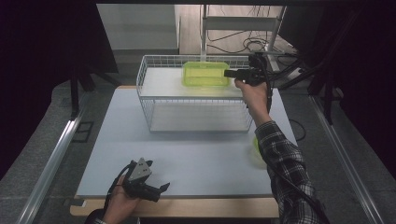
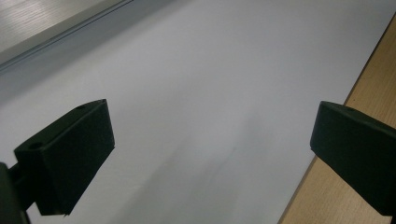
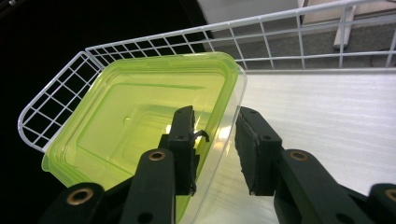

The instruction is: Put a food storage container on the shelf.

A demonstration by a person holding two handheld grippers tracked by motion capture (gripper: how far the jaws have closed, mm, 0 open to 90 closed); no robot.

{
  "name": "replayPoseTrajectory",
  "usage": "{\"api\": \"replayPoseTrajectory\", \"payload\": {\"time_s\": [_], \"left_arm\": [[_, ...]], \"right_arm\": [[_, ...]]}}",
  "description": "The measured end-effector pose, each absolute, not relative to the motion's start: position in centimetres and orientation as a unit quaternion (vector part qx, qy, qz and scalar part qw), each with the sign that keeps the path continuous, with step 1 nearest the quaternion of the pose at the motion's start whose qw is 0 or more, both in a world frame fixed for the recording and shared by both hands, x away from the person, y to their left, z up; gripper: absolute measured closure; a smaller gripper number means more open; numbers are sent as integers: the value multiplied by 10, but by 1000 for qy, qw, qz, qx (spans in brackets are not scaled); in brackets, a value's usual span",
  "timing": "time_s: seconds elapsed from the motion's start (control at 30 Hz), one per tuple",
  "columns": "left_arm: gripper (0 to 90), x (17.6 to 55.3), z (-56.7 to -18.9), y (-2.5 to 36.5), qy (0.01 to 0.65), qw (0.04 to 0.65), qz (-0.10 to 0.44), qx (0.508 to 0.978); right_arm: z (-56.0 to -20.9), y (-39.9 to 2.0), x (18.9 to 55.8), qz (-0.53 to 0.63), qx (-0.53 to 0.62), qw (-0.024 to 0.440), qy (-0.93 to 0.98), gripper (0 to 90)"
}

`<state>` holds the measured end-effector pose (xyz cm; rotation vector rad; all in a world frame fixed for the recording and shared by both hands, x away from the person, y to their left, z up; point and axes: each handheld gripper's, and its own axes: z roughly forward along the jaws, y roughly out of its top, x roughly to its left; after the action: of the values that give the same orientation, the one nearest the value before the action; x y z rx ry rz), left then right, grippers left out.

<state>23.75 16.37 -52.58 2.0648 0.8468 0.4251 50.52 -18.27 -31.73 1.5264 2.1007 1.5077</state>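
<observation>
- Green container: translucent lime-green plastic box, rectangular with rounded corners, open side up. It sits inside the wire basket, on the upper level, toward the far right corner. In the right gripper view its near wall stands between the two jaws, tilted slightly.
- Right gripper: held by the person's right hand, reaching over the basket's right end, pointing left toward the container. In its own view one jaw is inside the box and the other outside; a gap shows between the outer pad and the clear wall, so the jaws stand apart around the rim and do not clamp it.
- Left gripper: rests at the near left edge of the table in the person's left hand, grey three-cornered plate on top. In its own view the jaws are wide apart with nothing between them, over bare tabletop.
- Wire basket: white metal grid, two levels, standing at the far middle of the table.
- Table: pale grey top with a wooden edge along the near side.
- Green lid: a lime-green piece on the table at the right, partly hidden behind the plaid sleeve; its shape cannot be told.
</observation>
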Motion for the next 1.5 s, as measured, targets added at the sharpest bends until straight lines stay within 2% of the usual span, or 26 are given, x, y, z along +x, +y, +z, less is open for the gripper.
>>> {"api": "replayPoseTrajectory", "payload": {"time_s": [0.13,0.17,0.4,0.7,1.1,1.5], "left_arm": [[0,238,-526,164,337,421,169,825],[0,238,-526,164,337,421,170,825],[0,237,-526,163,337,420,169,825],[0,238,-526,164,338,420,168,825],[0,238,-525,165,341,431,164,819],[0,238,-525,165,340,432,166,819]], "right_arm": [[-321,-182,509,503,508,64,696,620],[-321,-182,510,501,508,66,698,588],[-319,-182,510,491,503,80,707,548],[-315,-185,504,490,480,95,721,427],[-312,-187,485,497,447,79,739,326],[-311,-182,459,487,408,91,767,239]]}}
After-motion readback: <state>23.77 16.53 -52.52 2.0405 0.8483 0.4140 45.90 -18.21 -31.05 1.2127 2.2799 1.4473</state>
